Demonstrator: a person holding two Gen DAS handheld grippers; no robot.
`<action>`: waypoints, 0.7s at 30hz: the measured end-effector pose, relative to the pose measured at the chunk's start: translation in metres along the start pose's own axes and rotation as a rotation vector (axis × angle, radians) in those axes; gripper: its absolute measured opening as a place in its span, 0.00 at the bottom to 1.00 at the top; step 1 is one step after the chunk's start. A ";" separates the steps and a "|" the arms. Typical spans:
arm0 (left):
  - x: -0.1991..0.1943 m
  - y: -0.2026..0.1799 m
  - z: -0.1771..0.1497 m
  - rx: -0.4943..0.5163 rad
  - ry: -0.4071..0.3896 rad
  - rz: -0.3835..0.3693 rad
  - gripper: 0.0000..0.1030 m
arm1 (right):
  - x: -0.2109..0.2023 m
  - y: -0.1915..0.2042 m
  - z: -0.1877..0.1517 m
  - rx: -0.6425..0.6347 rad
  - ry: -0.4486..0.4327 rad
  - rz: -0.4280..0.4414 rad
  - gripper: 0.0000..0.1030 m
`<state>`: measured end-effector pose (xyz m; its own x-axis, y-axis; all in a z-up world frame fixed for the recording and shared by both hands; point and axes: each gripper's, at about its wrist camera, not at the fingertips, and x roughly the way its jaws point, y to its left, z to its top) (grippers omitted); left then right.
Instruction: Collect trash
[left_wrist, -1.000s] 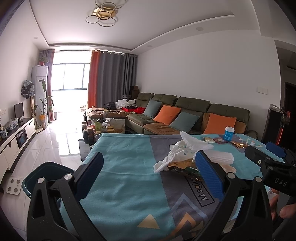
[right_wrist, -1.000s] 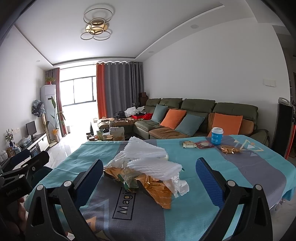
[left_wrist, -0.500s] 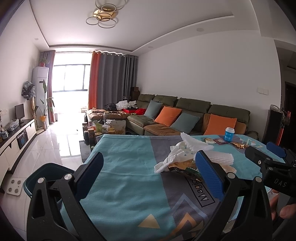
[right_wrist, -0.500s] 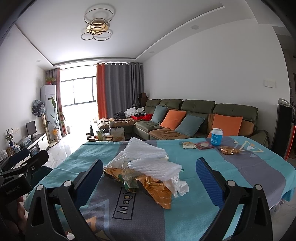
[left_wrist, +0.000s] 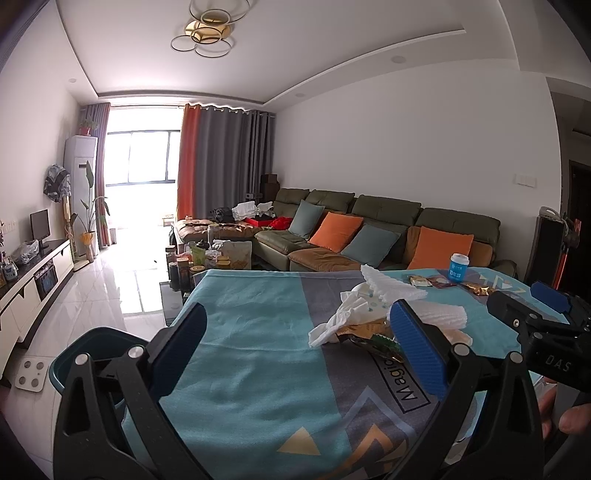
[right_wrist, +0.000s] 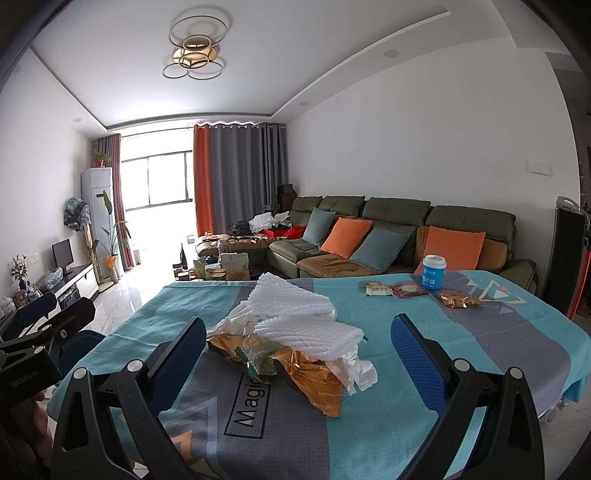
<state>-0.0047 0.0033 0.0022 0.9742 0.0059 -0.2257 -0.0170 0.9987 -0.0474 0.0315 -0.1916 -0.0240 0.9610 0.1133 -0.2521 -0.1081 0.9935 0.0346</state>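
Since everything lies on the teal tablecloth (right_wrist: 480, 343), take the trash pile (right_wrist: 295, 343) at its middle first: white foam netting (right_wrist: 310, 332) is light and springy, the gold wrapper (right_wrist: 314, 380) slippery. Beside the tablecloth's left edge stands a bin (left_wrist: 74, 354). Right gripper (right_wrist: 299, 362) and left gripper (left_wrist: 295, 347) both gape, empty.

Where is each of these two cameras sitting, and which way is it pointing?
Left wrist view: sits on the left gripper, open, facing across the table toward the sofa; the trash pile lies right of centre, the right gripper and fingertips at the right edge.
Right wrist view: sits on the right gripper, open, facing the same way, the trash pile between its fingers; the left gripper shows at left.
Shared: table, pile, blue cup, sofa.
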 end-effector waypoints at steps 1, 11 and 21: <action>0.000 0.000 0.000 0.002 -0.001 0.000 0.95 | 0.000 -0.001 0.000 -0.003 -0.001 0.000 0.94; 0.006 -0.002 0.004 0.021 0.006 0.004 0.95 | 0.015 -0.005 0.006 -0.012 0.019 0.018 0.94; 0.030 -0.002 0.010 0.024 0.042 -0.020 0.95 | 0.051 -0.006 0.024 -0.059 0.077 0.057 0.94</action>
<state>0.0269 0.0022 0.0053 0.9640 -0.0154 -0.2655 0.0080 0.9995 -0.0290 0.0874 -0.1919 -0.0139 0.9306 0.1675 -0.3254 -0.1790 0.9838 -0.0055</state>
